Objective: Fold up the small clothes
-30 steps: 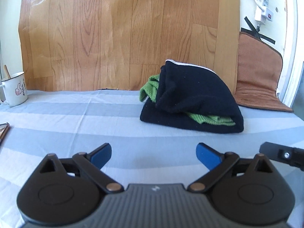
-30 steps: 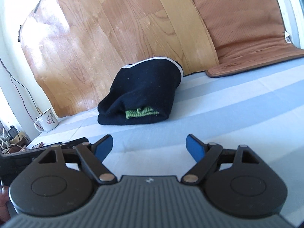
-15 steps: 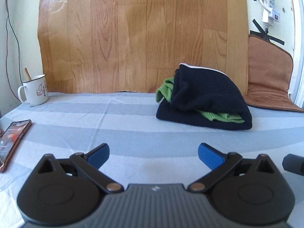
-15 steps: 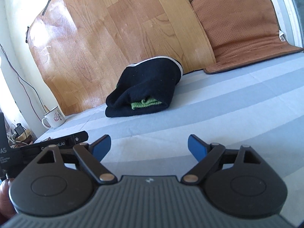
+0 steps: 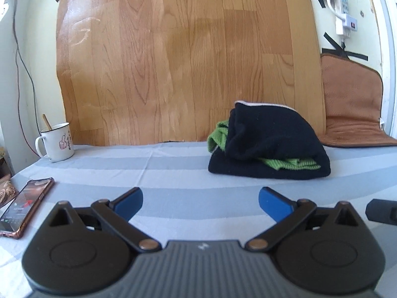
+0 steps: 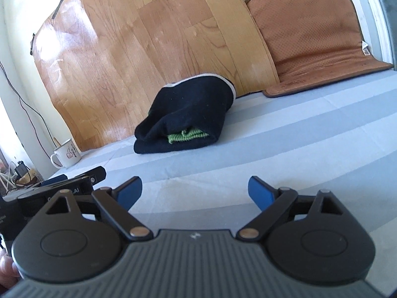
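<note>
1. Only my left view shows the phone [image 5: 24,206] and the power strip [image 5: 346,7].
2. Left hand-held gripper [image 5: 200,200]: jaws wide, holding nothing. Right hand-held gripper [image 6: 194,192]: jaws have just been opening, nothing between them.
3. The folded navy garment [image 6: 188,116] with green fabric [image 6: 187,135] inside lies well ahead on the striped surface [image 6: 297,149], near the wooden panel [image 5: 178,57].

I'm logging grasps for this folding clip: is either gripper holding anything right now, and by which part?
Nothing is held. The left gripper and right gripper are both open and empty, short of the folded black garment.
</note>
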Action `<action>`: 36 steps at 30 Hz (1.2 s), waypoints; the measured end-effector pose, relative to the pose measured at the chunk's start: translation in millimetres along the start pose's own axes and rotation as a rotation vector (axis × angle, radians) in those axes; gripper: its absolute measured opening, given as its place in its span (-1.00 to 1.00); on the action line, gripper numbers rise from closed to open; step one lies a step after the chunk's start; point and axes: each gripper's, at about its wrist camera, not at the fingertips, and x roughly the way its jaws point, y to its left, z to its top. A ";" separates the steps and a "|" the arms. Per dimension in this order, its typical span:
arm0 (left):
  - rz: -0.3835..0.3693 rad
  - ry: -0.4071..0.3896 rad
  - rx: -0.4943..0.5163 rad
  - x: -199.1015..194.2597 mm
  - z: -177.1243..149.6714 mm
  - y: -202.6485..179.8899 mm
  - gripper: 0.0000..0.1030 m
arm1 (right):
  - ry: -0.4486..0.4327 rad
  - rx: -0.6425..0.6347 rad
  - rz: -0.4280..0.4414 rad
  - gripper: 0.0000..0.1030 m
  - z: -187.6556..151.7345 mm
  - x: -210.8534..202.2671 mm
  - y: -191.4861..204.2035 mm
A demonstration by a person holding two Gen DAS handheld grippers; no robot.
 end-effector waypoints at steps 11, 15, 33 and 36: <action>-0.077 0.018 -0.064 4.6 -1.2 11.5 1.00 | -0.010 0.046 -0.001 0.83 1.6 -0.9 -6.1; -0.055 0.061 -0.077 10.2 0.0 12.8 1.00 | -0.008 0.050 0.002 0.83 2.3 -0.9 -6.4; 0.066 0.086 -0.103 14.7 0.9 21.0 1.00 | -0.005 0.053 0.008 0.83 1.5 -0.9 -6.0; 0.063 0.070 -0.074 12.3 1.6 17.8 1.00 | -0.007 0.052 0.010 0.83 0.7 -0.3 -5.8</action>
